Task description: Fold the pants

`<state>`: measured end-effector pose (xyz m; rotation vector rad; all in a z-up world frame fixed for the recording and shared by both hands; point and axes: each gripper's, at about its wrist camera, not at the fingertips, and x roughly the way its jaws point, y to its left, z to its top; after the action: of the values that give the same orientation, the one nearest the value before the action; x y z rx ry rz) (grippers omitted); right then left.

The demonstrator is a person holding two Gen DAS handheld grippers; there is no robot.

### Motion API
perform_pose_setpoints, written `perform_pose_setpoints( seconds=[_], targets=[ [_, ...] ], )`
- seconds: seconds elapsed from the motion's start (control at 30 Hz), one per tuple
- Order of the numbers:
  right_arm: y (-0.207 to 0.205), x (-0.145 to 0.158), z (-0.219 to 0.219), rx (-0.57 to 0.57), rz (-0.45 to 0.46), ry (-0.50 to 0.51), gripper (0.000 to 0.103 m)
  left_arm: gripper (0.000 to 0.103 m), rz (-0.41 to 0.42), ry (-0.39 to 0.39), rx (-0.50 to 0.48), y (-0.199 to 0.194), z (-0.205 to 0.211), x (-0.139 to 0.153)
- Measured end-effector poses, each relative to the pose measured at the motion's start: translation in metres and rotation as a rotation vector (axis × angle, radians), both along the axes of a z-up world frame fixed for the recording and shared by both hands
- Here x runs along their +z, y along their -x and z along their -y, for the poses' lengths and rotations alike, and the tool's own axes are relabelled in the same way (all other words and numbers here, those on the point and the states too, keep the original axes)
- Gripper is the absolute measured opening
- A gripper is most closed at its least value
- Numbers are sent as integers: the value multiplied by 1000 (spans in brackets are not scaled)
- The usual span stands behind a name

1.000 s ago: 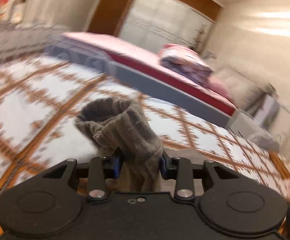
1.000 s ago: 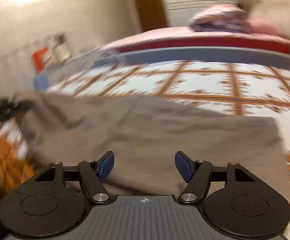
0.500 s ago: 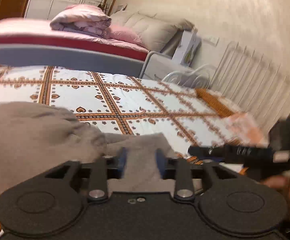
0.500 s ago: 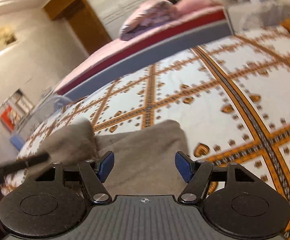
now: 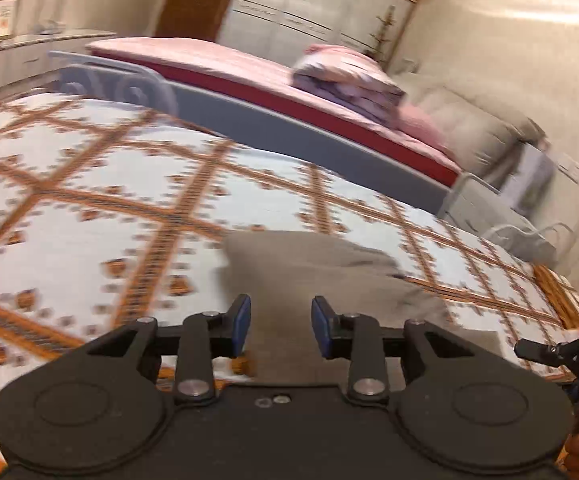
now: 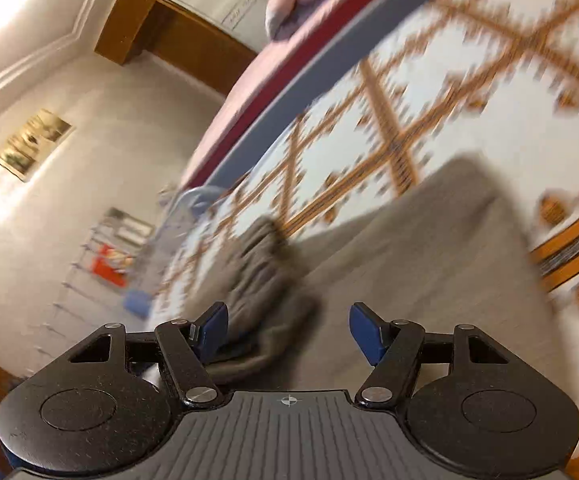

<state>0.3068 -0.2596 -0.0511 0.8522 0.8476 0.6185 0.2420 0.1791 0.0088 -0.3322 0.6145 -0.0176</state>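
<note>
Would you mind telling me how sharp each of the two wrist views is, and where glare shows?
Left wrist view: the left claw is crisp, the patterned bedspread is smeared by motion, the grey pants soft, with glare on the right wall. Right wrist view: heavier blur and a strong tilt; the right claw alone is sharp, the pants streaked, with glare at top left.

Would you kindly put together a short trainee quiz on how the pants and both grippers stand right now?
1. True or false: the left gripper is shut on the pants.
2. The pants lie on: A) the pink bed, B) the patterned bedspread, C) a chair.
3. Fill in: the right gripper has its jaws ____.

Key: 1 false, its jaws are open with cloth only behind them; 2 B; 3 open.
</note>
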Motion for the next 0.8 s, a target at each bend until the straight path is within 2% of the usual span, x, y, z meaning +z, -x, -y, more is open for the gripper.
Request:
perform_pose_setpoints(
  seconds=[0.2, 0.3, 0.53, 0.7, 0.73, 0.77, 0.8],
  targets=[
    [-20, -16, -35, 19, -106, -64, 68, 25, -49, -36, 53, 17, -41, -5],
    [-24, -27, -41, -13, -144, -84, 75, 24, -59, -36, 92, 24, -61, -10],
    [-39, -39, -54, -34, -181, -143, 77, 24, -65, 6, 175, 30, -94, -15],
    [-62, -44, -73, -41, -255, -154, 77, 25, -50, 26, 186, 30, -101, -13],
    [-67, -43, -76, -34, -256, -136, 74, 25, -51, 27, 183, 30, -101, -14],
    [-70, -39, -80, -25, -241, -108, 42, 25, -52, 29, 180, 29, -100, -14],
    [-71, -34, -84, -5, -215, -60, 42, 25, -51, 30, 178, 29, -100, -14]
  ],
)
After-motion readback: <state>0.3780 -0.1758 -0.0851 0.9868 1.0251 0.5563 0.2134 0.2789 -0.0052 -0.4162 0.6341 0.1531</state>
